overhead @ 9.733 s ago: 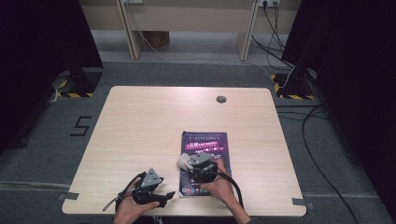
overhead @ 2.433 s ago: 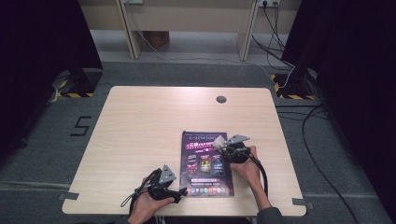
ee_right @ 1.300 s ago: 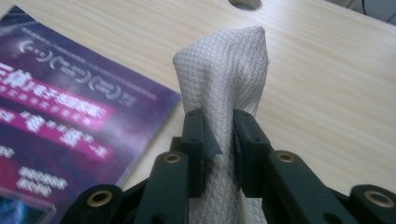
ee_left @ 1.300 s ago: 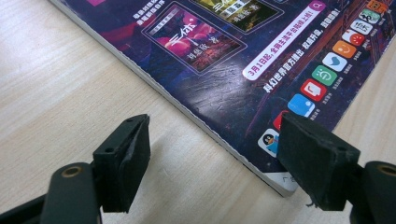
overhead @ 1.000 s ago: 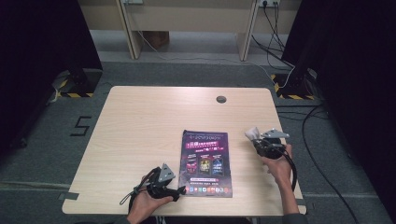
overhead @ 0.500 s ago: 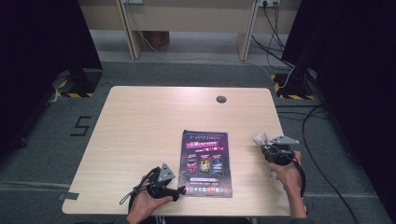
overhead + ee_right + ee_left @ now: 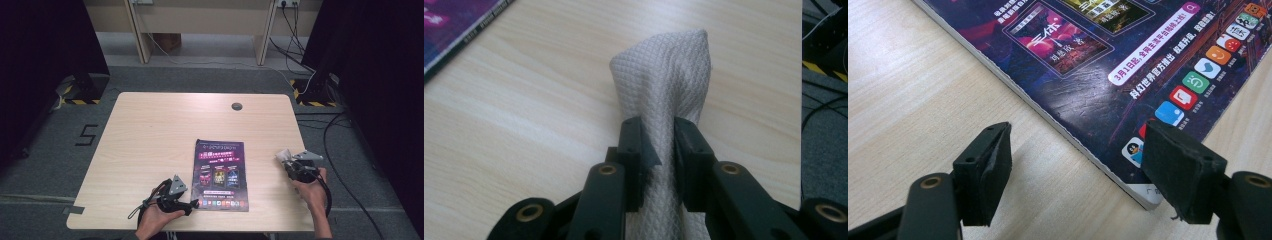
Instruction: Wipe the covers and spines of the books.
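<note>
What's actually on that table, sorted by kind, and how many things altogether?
Magazine: 1
White cloth, clamped in the right gripper: 1
Handheld grippers, counting the left gripper: 2
Total: 4

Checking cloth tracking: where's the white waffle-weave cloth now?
The white waffle-weave cloth is pinched in the right gripper near the light wooden table's right edge, right of the purple magazine.

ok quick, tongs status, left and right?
Left tongs: open, holding nothing, straddling the near corner of the magazine on the table.
Right tongs: closed on a bunched white cloth.
</note>
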A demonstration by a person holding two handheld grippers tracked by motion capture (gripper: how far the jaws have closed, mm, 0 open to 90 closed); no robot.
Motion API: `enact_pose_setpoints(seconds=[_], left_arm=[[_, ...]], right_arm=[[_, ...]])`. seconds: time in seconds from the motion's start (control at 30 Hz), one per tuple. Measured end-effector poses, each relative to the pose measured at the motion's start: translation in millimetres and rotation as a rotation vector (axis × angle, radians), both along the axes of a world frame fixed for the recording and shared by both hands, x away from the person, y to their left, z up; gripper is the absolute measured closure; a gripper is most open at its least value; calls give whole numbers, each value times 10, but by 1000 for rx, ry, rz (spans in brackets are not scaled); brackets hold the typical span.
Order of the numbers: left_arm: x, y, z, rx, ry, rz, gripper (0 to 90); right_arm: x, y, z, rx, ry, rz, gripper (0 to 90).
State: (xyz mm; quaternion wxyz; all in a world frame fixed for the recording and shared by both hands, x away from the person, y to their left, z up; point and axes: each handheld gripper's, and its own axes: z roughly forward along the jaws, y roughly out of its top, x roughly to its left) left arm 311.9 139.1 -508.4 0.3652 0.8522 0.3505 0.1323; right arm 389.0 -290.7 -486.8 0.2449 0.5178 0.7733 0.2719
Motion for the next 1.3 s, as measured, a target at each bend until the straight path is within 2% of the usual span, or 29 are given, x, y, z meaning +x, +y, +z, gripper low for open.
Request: enact_pose_setpoints(seconds=[0.33, 0.43, 0.5, 0.53, 0.57, 0.6, 0.73, 0.8, 1.07, 1.13, 1.3], left_arm=[[2, 1, 0, -1, 2, 0, 277], [0, 0, 0, 0, 0, -1, 277], [6, 2, 0, -3, 4, -2, 277], [6, 2, 0, -3, 4, -2, 277], [9, 3, 1, -5, 7, -2, 277], [12, 6, 1, -6, 10, -4, 275], [18, 4, 6, -6, 9, -9, 270], [27, 1, 8, -15, 8, -5, 276], [105, 4, 10, -37, 19, 11, 275], [143, -8, 5, -42, 21, 17, 275], [172, -39, -5, -42, 26, 14, 271]], right_arm=[[1, -40, -71, -13, 31, -21, 707], [-4, -39, -38, -4, 9, -34, 660], [-17, -45, 32, 13, -24, -51, 634], [-17, -45, 32, 13, -24, -51, 634], [-29, -33, 74, 30, -43, -56, 632], [-47, 10, 160, 60, -79, -38, 618], [-56, 173, 208, 89, -93, 20, 595], [-50, 271, 205, 104, -88, 56, 581], [-29, 615, 184, 197, -65, 140, 539], [-16, 695, 171, 197, -56, 165, 524], [17, 847, 129, 210, -36, 188, 515]])
